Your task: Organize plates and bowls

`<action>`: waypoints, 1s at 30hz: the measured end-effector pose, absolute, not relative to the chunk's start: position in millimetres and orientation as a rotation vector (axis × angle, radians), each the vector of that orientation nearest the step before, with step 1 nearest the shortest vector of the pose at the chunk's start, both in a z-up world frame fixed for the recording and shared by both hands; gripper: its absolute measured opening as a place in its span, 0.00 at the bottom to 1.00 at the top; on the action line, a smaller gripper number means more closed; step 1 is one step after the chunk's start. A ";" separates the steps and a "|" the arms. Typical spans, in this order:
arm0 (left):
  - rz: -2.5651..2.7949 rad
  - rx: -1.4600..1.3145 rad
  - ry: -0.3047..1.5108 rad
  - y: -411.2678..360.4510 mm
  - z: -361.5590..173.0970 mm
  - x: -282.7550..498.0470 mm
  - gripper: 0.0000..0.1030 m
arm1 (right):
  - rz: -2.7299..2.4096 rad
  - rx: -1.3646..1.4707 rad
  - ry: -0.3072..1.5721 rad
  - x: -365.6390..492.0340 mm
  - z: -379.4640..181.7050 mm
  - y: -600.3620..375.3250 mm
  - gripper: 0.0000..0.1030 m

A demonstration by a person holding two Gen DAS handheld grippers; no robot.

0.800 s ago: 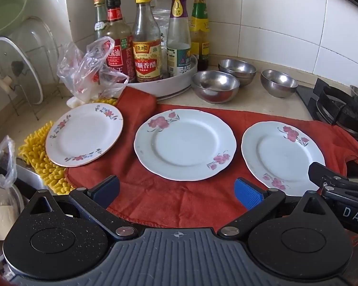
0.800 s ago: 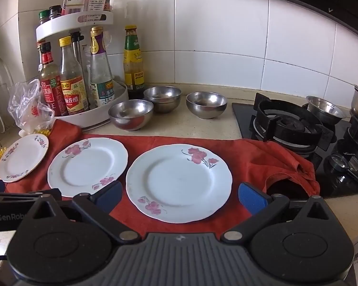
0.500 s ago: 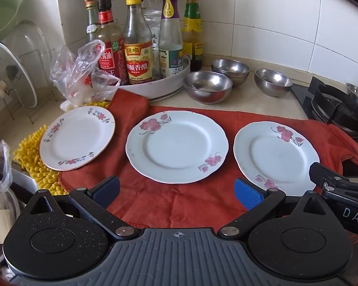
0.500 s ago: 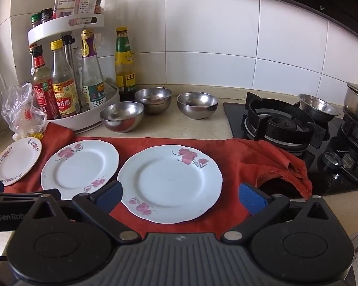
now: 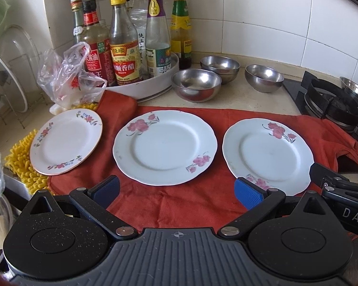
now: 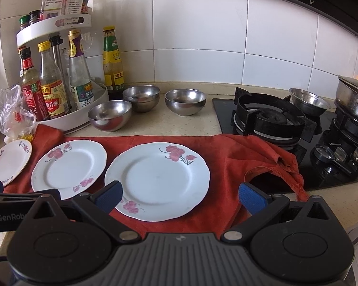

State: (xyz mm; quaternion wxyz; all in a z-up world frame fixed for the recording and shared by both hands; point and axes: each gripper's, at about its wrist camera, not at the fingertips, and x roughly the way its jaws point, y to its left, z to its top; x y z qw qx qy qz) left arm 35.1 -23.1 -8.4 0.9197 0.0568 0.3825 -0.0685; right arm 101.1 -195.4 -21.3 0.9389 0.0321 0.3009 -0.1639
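From the left wrist camera, the left tongs (image 5: 176, 190) hung low over the near edge of the red cloth (image 5: 169, 202), level and aimed toward the tiled wall, their blue pads spread wide with nothing between them. The middle plate (image 5: 164, 150) lay flat straight ahead at 12 o'clock, just beyond the pads. The small plate (image 5: 65, 141) sat at 10 o'clock, half on the cloth and half on a yellow mat (image 5: 21, 164). The right plate (image 5: 267, 156) lay at 2 o'clock, its near rim tucked behind the right-hand pad. Being round, none of the plates showed a long axis; all faced up. Three steel bowls (image 5: 195, 84) stood upright on the table (image 5: 241, 97) behind the cloth, at 12 to 1 o'clock, beside the bottle rack (image 5: 140, 88).

From the right wrist camera, the right tongs (image 6: 180, 196) were likewise held low and level, spread apart and empty. The right plate (image 6: 157, 178) lay just ahead at 11 o'clock, its near-left rim behind the left-hand pad. The middle plate (image 6: 69, 169) sat at 10 o'clock and the small plate (image 6: 9, 162) farther left. The bowls (image 6: 109, 115) stood mouth-up at 11 to 12 o'clock, and the stove (image 6: 269, 119) at 1 o'clock.
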 end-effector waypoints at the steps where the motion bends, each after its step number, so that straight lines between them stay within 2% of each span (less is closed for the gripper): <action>1: -0.143 0.118 0.786 -23.9 -8.5 35.6 1.00 | -0.336 0.073 0.614 101.6 -21.4 -195.8 0.99; 30: -0.131 0.110 0.817 -16.1 -15.1 45.5 0.99 | -0.322 0.077 0.645 114.9 -26.5 -189.8 0.99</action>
